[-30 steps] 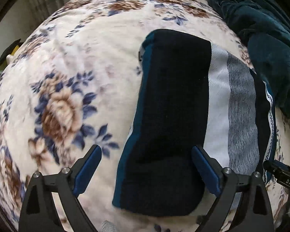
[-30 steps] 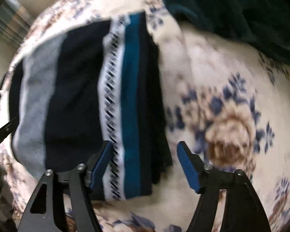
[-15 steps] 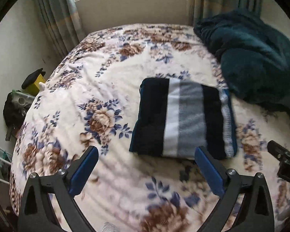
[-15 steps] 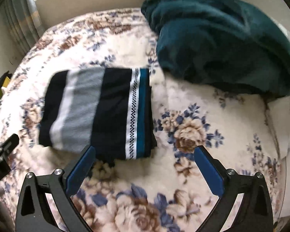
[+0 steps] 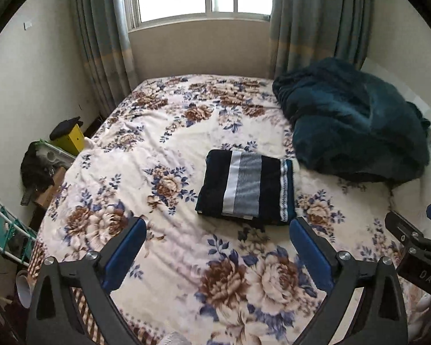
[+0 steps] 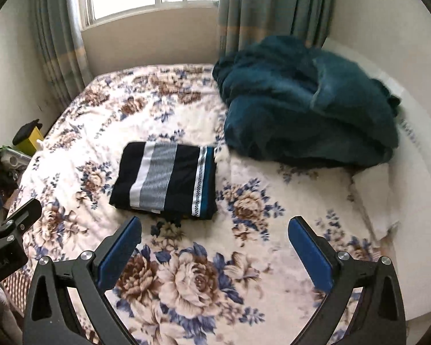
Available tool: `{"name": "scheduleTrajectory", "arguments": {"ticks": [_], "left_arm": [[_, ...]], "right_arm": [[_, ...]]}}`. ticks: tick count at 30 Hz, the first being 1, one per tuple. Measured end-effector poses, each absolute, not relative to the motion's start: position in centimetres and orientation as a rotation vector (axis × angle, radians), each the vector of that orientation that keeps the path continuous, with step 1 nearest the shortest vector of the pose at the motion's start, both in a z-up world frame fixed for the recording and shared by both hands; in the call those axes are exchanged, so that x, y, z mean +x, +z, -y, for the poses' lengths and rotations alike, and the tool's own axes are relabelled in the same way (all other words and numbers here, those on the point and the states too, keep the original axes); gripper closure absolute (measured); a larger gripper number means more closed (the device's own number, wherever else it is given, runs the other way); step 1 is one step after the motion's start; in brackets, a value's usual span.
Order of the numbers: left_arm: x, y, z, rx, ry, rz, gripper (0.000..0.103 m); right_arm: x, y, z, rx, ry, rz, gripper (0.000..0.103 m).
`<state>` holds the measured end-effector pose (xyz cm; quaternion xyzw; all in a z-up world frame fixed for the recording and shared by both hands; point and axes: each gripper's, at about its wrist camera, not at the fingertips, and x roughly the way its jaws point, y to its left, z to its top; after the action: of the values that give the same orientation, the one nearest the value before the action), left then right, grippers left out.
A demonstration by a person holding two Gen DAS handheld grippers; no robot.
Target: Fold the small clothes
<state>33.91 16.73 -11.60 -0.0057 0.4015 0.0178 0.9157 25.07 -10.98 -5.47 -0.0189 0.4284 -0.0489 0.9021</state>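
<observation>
Yellow plastic marks the box [image 5: 69, 140] standing off the left side of the floral bedspread [image 5: 169, 132], with a black bag [image 5: 36, 168] just in front of it. On the bedspread itself, near its middle, lies the folded striped garment [image 5: 245, 188], a flat rectangle banded in navy, white, grey and a teal edge. Right of the garment, and close to it, a dark teal blanket [image 5: 356, 120] is heaped on the same bedspread. Both tools hang above the near end of the bedspread, well apart from the garment: the left gripper [image 5: 217, 248] has its blue pads spread wide with nothing between them, and the right gripper [image 6: 214, 245] is likewise spread and empty.
</observation>
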Motion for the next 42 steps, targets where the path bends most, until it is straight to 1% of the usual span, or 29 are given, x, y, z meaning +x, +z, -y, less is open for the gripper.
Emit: {"name": "scheduleTrajectory", "arguments": {"ticks": [8, 15, 20, 26, 42], "left_arm": [[27.0, -4.7, -17.0, 0.006, 0.018, -0.785, 0.001], [22.5, -0.3, -17.2, 0.02, 0.026, -0.718, 0.001], [20.7, 0.8, -17.0, 0.011, 0.03, -0.697, 0.001], [20.2, 0.8, -17.3, -0.014, 0.03, -0.708, 0.001], [19.4, 2.1, -17.2, -0.012, 0.056, -0.674, 0.0]], "right_arm": [[15.5, 4.8, 10.4, -0.032, -0.083, -0.817, 0.0], [9.3, 10.6, 10.3, -0.01, -0.051, -0.767, 0.0], [6.7, 13.9, 10.5, -0.009, -0.043, -0.731, 0.0], [5.5, 15.4, 10.6, -0.038, -0.055, -0.71, 0.0], [6.3, 16.1, 10.7, -0.035, -0.023, -0.708, 0.0]]}}
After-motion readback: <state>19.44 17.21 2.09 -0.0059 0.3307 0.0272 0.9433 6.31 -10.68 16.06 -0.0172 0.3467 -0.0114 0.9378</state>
